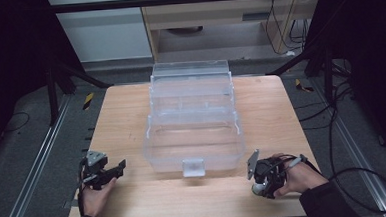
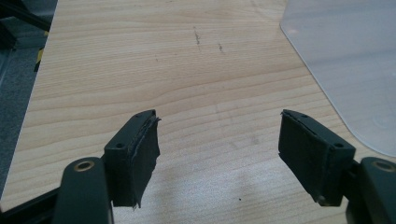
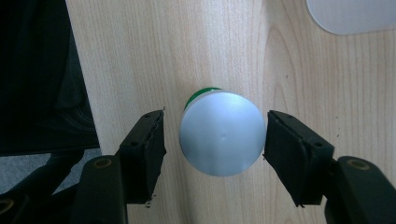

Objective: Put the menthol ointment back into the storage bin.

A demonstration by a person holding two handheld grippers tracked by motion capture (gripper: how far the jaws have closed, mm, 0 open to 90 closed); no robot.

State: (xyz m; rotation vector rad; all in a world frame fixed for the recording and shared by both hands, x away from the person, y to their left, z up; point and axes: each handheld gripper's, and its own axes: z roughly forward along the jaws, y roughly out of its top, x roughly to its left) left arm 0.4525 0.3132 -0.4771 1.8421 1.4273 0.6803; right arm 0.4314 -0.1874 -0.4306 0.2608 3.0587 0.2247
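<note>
Two black jaws of the right gripper [image 3: 215, 140] stood on either side of a silver-topped, green-bodied can [image 3: 222, 133]; the right pad sat at the can's edge, at three o'clock, while a narrow gap showed at the left pad, at nine o'clock, so the jaws were apart and not clamped. The can stood upright on the wooden table [image 3: 140, 56], near its front right corner. At one o'clock from the can lay a corner of the clear plastic box [image 3: 350, 16]. The left gripper [image 2: 217, 154] held its jaws wide apart over bare tabletop, the box at its two o'clock.
</note>
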